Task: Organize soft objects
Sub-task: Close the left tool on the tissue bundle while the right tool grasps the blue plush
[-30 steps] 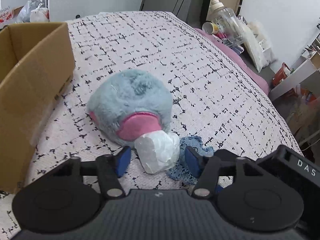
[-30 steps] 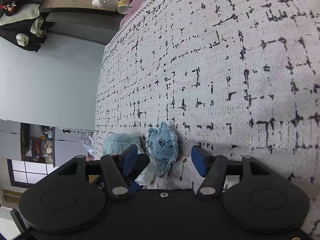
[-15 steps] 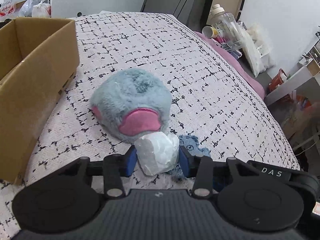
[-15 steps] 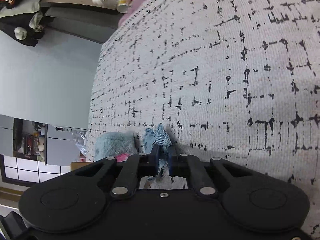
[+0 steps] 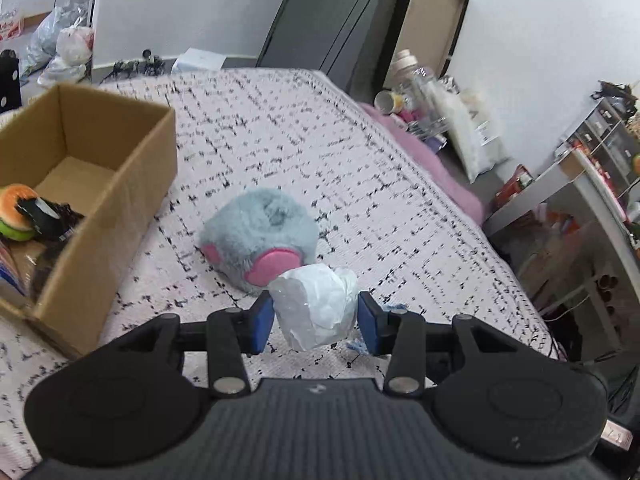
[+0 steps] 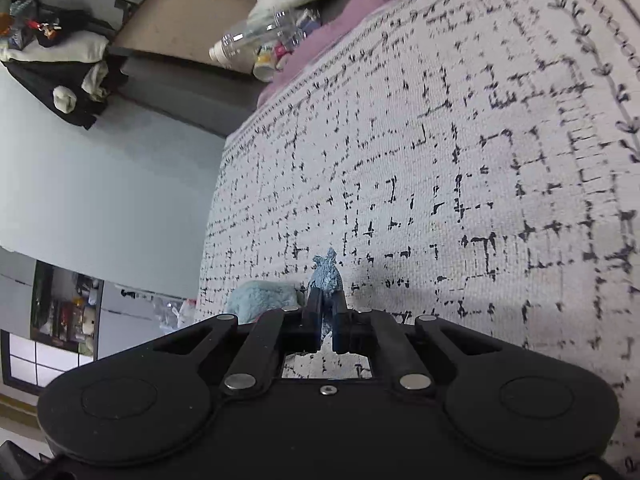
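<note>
My left gripper (image 5: 315, 312) is shut on a white plastic-wrapped soft bundle (image 5: 316, 308) and holds it above the bed cover. A grey-blue furry plush with pink patches (image 5: 260, 244) lies on the cover just beyond it. My right gripper (image 6: 326, 312) is shut on a small blue knitted cloth (image 6: 326, 278), lifted off the cover. The furry plush also shows in the right wrist view (image 6: 264, 300), to the left of the fingers. A scrap of the blue cloth (image 5: 394, 309) shows beside my left gripper's right finger.
An open cardboard box (image 5: 120, 184) stands on the bed at the left, with a burger-shaped toy (image 5: 16, 210) and a dark object inside. The patterned bed cover (image 5: 320, 152) stretches ahead. Bottles and bags (image 5: 424, 96) crowd the bed's far right edge. Shelves stand at the right.
Both grippers closed: the left on the white bundle, the right on the blue cloth. Both then lifted up and away from the cover, and the box's inside came into view.
</note>
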A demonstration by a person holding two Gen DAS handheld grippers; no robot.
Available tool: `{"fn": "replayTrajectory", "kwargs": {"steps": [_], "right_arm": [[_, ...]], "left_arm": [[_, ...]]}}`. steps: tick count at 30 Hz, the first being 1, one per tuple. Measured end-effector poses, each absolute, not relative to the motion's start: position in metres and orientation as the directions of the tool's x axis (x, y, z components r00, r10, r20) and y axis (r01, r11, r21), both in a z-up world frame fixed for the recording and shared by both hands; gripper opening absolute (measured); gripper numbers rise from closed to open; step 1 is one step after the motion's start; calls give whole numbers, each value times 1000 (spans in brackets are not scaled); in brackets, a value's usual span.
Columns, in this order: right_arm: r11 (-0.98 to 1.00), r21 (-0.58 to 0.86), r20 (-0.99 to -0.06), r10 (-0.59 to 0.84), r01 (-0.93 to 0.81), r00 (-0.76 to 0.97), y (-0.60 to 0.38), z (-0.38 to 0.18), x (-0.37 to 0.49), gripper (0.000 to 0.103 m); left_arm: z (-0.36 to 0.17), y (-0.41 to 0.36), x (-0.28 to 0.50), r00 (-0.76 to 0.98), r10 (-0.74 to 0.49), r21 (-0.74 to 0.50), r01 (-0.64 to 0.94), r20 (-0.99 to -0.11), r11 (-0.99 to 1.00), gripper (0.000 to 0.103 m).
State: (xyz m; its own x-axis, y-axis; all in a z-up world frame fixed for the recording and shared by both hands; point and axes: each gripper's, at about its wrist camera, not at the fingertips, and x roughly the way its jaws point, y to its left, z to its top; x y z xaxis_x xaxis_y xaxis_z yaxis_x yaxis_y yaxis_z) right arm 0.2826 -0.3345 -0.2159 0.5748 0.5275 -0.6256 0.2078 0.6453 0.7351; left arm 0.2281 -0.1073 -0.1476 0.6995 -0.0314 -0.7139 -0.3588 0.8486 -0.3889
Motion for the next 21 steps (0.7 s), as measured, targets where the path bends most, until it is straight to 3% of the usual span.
{"fn": "replayTrajectory", "kwargs": {"steps": [21], "right_arm": [[664,743,-526,505,82,684,-300,-124,218,4]], "left_arm": [[-82,-57,163,759,-16,-420,-343,-651,840,43]]}}
